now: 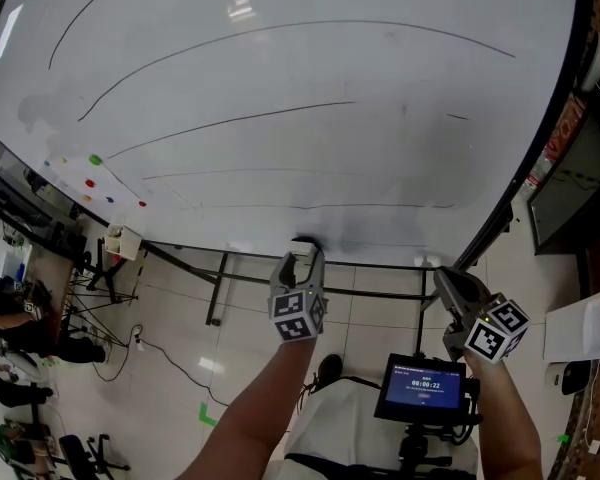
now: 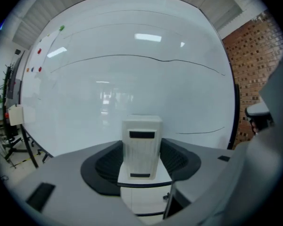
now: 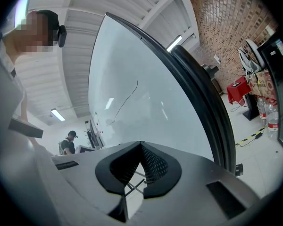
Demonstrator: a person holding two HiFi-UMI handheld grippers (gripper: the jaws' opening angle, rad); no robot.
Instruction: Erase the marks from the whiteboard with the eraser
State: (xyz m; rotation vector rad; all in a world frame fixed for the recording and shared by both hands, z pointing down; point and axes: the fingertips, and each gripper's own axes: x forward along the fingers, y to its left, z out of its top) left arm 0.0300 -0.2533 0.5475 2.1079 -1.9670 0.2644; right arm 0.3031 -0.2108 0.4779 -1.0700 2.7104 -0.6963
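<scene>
Eraser first: it is a white ribbed block standing upright between the 2 dark pads of my left gripper, and my fingers are clamped on its sides.

From the head view, my left gripper is raised to the lower edge of the whiteboard, just under a grey smear. I cannot tell from here whether the eraser touches the board. Several long black marks curve across the white surface above it. A few coloured magnets sit at the board's left end. My right gripper is held lower and to the right, near the board's black frame and well apart from the left one. Below it, a small screen stands on a stand.

In the left gripper view, the board fills nearly everything behind the eraser, with 1 long mark running across it and a short one low on the right. A brick wall shows past the board's edge.

In the right gripper view, my right gripper has its fingers pressed together at the tips, with nothing between them. It looks along the board from the side, where 1 thin mark shows. A person stands far off at the back.
</scene>
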